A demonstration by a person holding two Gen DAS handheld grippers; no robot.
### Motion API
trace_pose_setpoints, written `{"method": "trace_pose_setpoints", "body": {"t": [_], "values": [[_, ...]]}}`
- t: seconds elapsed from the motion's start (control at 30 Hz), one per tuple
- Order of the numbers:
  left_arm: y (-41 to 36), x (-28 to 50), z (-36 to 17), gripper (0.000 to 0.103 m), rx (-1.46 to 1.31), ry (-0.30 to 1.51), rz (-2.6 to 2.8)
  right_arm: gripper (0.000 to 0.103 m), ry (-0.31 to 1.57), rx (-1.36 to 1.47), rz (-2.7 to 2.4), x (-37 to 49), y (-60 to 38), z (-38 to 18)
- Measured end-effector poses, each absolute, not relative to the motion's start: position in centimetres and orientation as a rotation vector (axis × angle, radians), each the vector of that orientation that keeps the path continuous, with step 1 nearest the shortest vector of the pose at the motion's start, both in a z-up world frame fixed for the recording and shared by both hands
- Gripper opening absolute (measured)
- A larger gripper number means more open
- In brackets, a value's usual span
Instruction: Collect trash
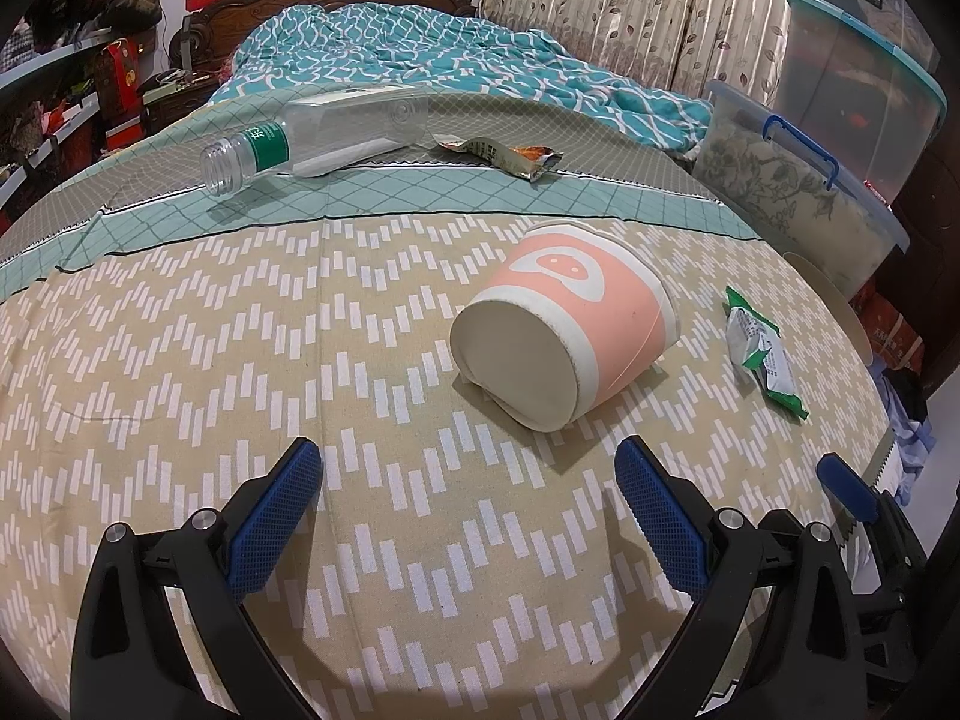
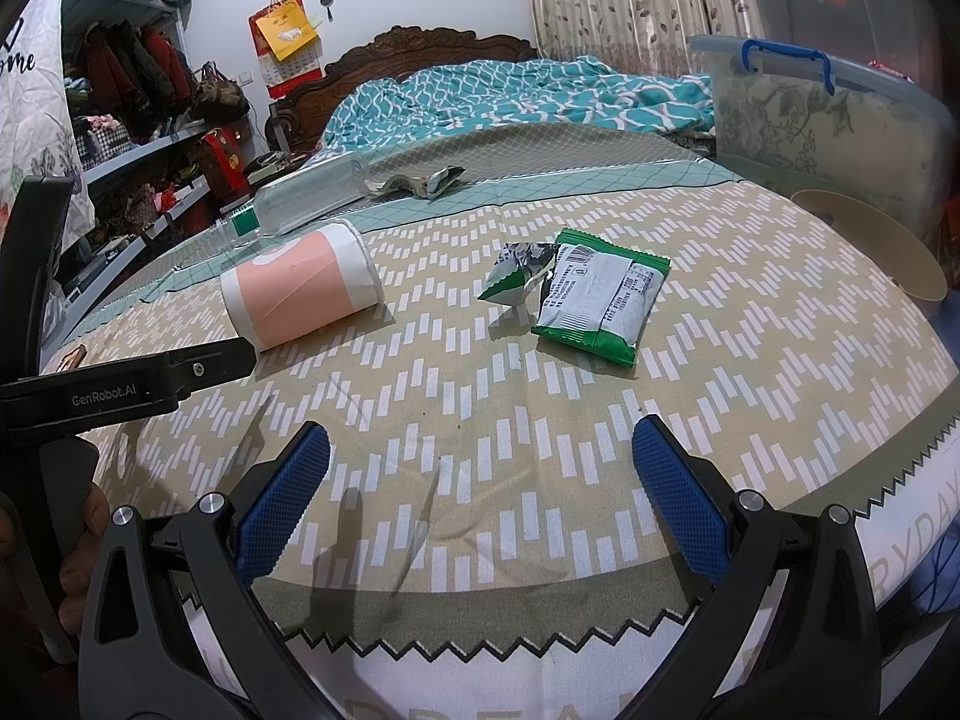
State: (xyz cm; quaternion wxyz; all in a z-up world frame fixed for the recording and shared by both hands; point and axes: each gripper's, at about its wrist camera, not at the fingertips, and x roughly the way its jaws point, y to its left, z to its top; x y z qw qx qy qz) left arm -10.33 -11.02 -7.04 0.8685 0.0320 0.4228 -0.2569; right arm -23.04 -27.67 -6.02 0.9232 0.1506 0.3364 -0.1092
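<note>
A pink and white paper cup [image 1: 564,324] lies on its side on the bed, its base toward my left gripper [image 1: 468,492], which is open and empty just short of it. The cup also shows in the right wrist view [image 2: 300,288]. A green and white snack wrapper [image 2: 594,300] lies ahead of my right gripper [image 2: 480,468], which is open and empty; the wrapper also shows in the left wrist view [image 1: 762,354]. An empty clear plastic bottle [image 1: 318,138] and a crumpled wrapper [image 1: 510,156] lie farther back.
A patterned sheet [image 1: 240,360] covers the bed, with a teal quilt [image 1: 450,54] bunched at the headboard. Clear storage boxes [image 1: 798,192] stand to the right. Cluttered shelves [image 2: 132,138] line the left wall. A round beige lid [image 2: 870,240] sits at the bed's right edge.
</note>
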Motion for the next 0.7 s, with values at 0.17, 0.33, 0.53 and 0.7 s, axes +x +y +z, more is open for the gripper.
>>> {"method": "trace_pose_setpoints", "body": {"t": [0.17,0.33,0.53,0.7], "values": [[-10.9,-10.4,-7.1,0.094,0.067,0.884,-0.538,0.1,0.69,0.309,-0.224,-23.1,-27.7,-6.1],[-11.0,-10.3,-7.1,0.094,0.068,0.885,-0.537,0.1,0.691,0.31,-0.224,-23.0,-27.7,-6.1],[-11.0,-10.3,-7.1,0.094,0.068,0.885,-0.537,0.1,0.706,0.296,-0.233,-22.9,-27.5,-5.8],[-11.1,-10.3,-7.1,0.094,0.069,0.885,-0.535,0.099,0.714,0.355,-0.226,-22.9,-28.4,-5.0]]}}
